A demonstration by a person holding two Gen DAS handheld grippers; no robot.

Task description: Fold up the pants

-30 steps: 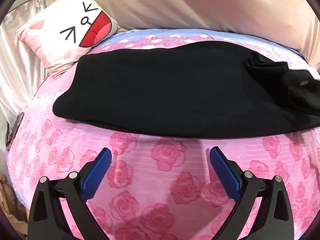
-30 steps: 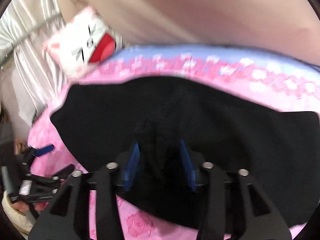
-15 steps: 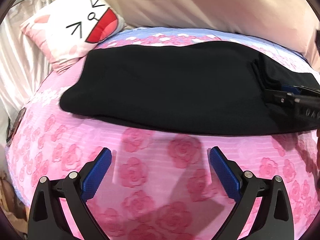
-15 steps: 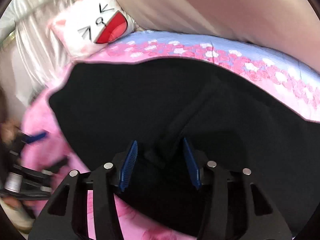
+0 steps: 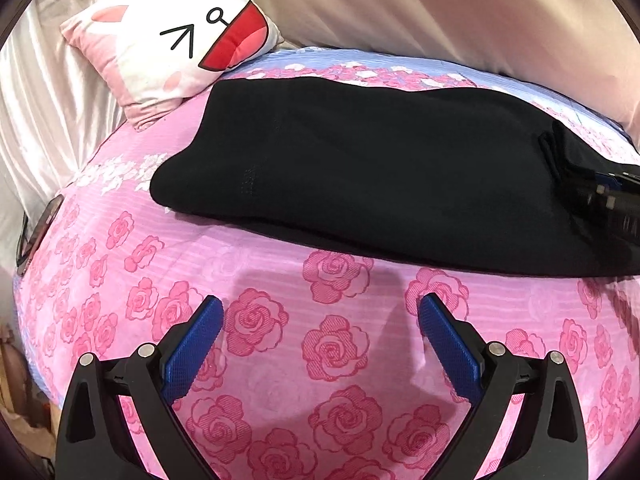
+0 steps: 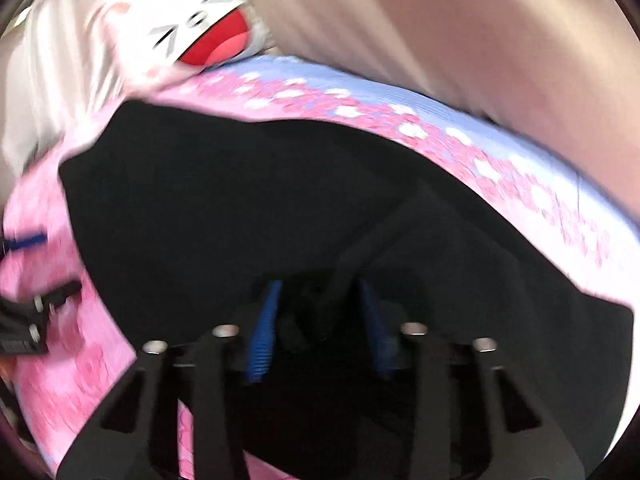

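Note:
Black pants (image 5: 360, 168) lie folded lengthwise across a pink rose-print bed (image 5: 280, 340). My left gripper (image 5: 320, 320) is open and empty, held above the bed sheet in front of the pants' near edge. My right gripper (image 6: 318, 312) is shut on a bunched fold of the black pants (image 6: 280, 200); its blue pads (image 6: 264, 328) press the cloth from both sides. In the left wrist view the right gripper (image 5: 608, 196) shows at the right end of the pants. The right wrist view is blurred.
A white cartoon-face cushion (image 5: 172, 44) leans at the bed's far left corner. A beige curtain (image 5: 440, 8) hangs behind the bed. Silver fabric (image 5: 44, 88) drapes at the left. A dark flat object (image 5: 36, 228) lies at the bed's left edge.
My right gripper has carried the pants' end leftward over the rest of the pants. My left gripper has shifted left, so the cushion and pants sit further right in its view.

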